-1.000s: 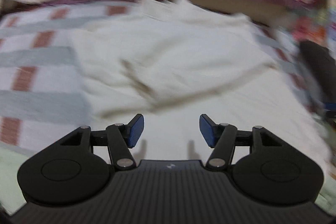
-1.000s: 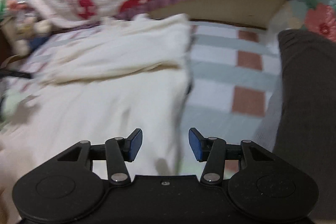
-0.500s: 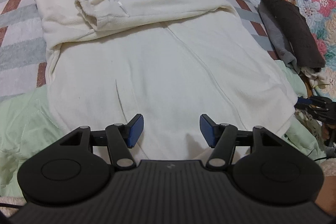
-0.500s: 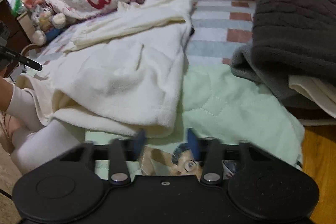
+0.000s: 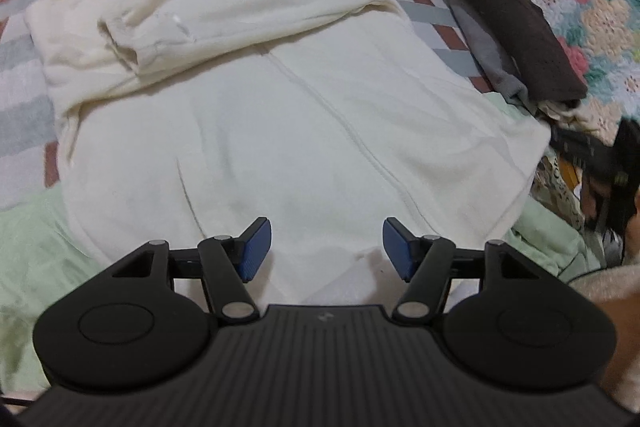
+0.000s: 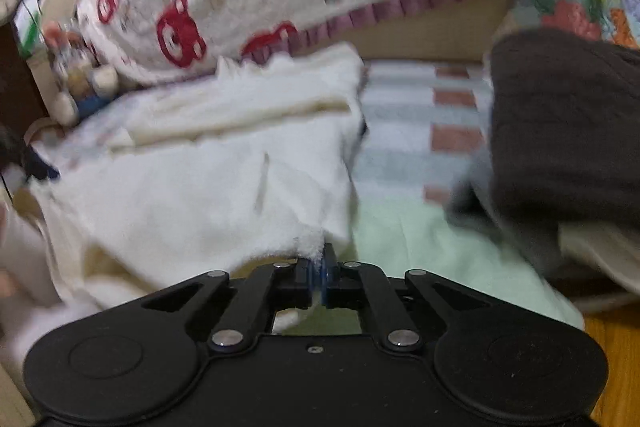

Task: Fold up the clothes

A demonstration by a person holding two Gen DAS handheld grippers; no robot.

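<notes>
Lying flat across the middle of the left wrist frame, the cream zip jacket (image 5: 304, 99) has both sleeves crossed over its chest, collar at upper centre. The left gripper (image 5: 327, 247) hovers released above the hem at lower centre. A dark folded pile (image 5: 516, 35) sits at the right edge, with striped bedding (image 5: 24, 75) bare at the left. In the right wrist frame, the right gripper (image 6: 319, 273), open half a second ago, is now clenched on the jacket's hem corner at lower centre, likely readying a bottom-up fold. Green sheet (image 6: 420, 239) at right offers room.
</notes>
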